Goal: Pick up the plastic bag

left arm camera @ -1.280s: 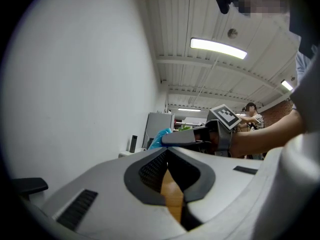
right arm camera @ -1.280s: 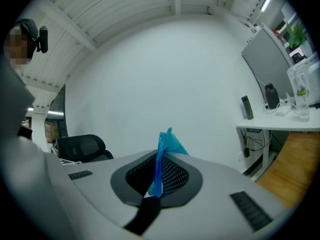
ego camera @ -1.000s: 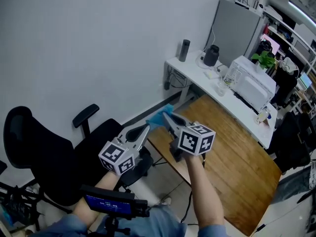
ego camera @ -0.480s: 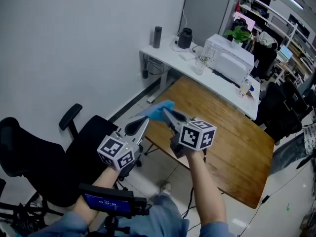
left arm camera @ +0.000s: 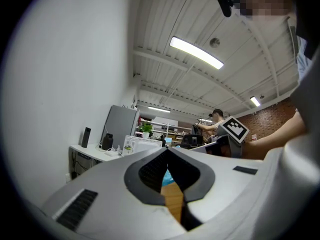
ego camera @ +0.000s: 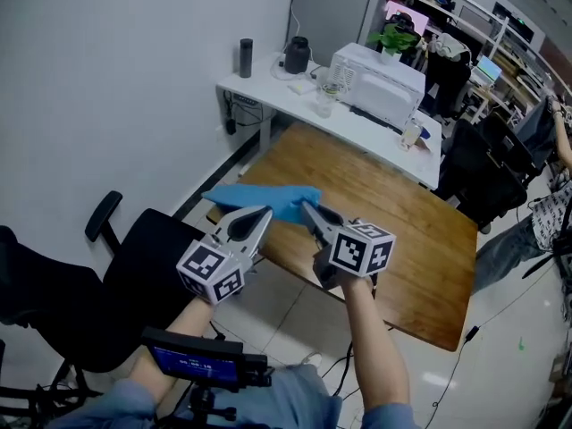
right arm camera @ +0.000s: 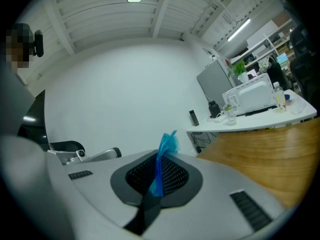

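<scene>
The blue plastic bag [ego camera: 261, 200] hangs in the air over the near left corner of the wooden table [ego camera: 393, 213]. My right gripper [ego camera: 307, 209] is shut on it; in the right gripper view a blue strip of the bag [right arm camera: 166, 145] sits pinched between the pads and sticks out past the right gripper's tips [right arm camera: 160, 159]. My left gripper [ego camera: 263, 214] is just left of it, beside the bag's lower edge. In the left gripper view the left gripper's tips [left arm camera: 166, 152] meet, and a bit of the blue bag [left arm camera: 168, 176] and the wood show through the slit behind them.
A white desk [ego camera: 268, 92] at the wall carries a dark bottle [ego camera: 246, 57], a black kettle [ego camera: 297, 54] and a white appliance [ego camera: 377, 71]. A black office chair [ego camera: 125, 266] stands at my left. Dark chairs [ego camera: 483, 172] crowd the table's right side.
The view has swung toward the table, and both grippers now sit over its near left corner. The bag, still in the right gripper, shows spread wider to the left.
</scene>
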